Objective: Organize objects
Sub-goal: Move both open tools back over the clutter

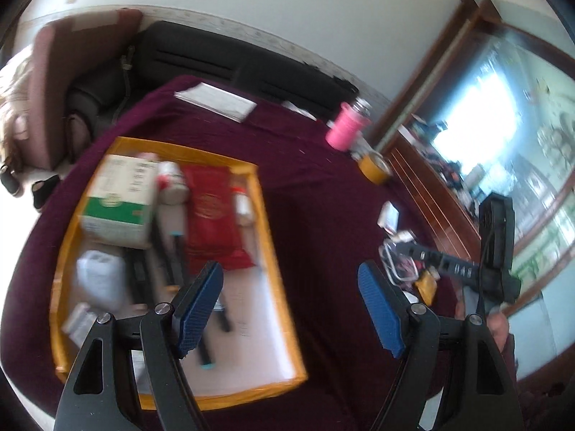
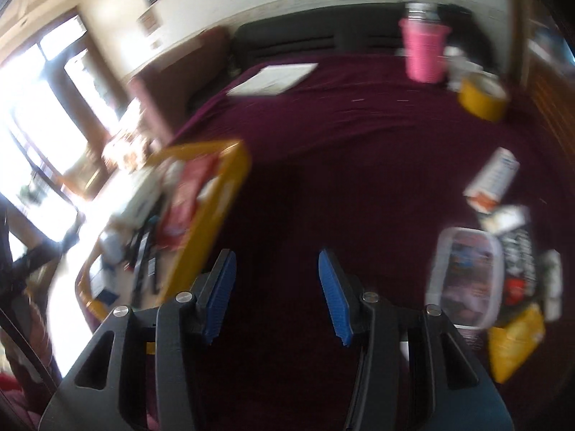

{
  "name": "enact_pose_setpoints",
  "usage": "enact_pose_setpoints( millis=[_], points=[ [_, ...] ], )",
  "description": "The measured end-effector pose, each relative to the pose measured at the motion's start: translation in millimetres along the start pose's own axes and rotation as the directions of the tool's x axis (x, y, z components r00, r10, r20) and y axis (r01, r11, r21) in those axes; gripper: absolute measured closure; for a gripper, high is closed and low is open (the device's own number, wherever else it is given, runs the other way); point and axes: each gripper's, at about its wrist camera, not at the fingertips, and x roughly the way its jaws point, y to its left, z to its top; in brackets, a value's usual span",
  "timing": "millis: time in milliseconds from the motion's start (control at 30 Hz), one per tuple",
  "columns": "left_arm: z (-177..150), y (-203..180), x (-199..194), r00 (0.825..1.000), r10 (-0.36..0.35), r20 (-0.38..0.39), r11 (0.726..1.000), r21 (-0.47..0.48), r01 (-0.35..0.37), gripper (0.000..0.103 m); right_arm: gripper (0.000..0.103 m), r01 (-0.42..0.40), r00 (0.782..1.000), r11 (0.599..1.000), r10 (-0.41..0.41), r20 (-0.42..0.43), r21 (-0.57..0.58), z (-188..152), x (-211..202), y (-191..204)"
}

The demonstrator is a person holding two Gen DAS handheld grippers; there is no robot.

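Grippers, left (image 1: 289,309) and right (image 2: 276,296), both agape and empty; I judge the clear tub (image 2: 465,280) light, rigid, slick: I would clamp its short sides.

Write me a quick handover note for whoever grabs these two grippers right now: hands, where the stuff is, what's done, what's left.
Left gripper: open, nothing between the fingers, above the tray's near right part.
Right gripper: open and empty, over bare maroon cloth.
Yellow-rimmed tray: already holds a green-and-white box, a red packet, a white jug and a few dark items too blurred to name.
Still loose on the cloth to the right: a clear lidded container, a yellow packet, a white-and-orange box.
Far edge: pink cup, yellow tape roll, white paper.
Left: probably move the loose things into the tray.
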Motion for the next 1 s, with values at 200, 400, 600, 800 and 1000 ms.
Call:
enact_pose_setpoints(
  millis=[200,400,600,800,1000],
  points=[
    [-9.1,-67.0,68.8,0.986,-0.025,-0.166,0.993,0.108,0.043,0.031,0.057,0.146,0.979,0.966,-0.172,0.108,0.213,-18.8,-62.0,-110.3],
    [-18.2,-109.7,122.0,0.962,0.015,-0.274,0.981,0.188,0.038,0.031,0.050,0.107,0.968,0.900,-0.192,0.162,0.422,-54.1,-94.7,-196.0],
    [-23.3,-142.7,171.0,0.950,0.090,-0.300,0.948,0.319,0.011,0.031,0.050,0.074,0.967,0.869,-0.182,0.177,0.488,-75.4,-98.0,-223.2],
    [-20.5,-183.4,221.1,0.939,0.040,-0.343,0.947,0.312,0.074,0.031,0.050,0.028,0.971,0.859,-0.144,0.189,0.511,-82.2,-92.6,-238.7],
    [-11.7,-207.1,277.9,0.923,-0.006,-0.386,0.968,0.228,0.102,0.031,0.050,-0.011,0.973,0.855,-0.111,0.203,0.519,-86.2,-91.0,-241.8]
  ],
)
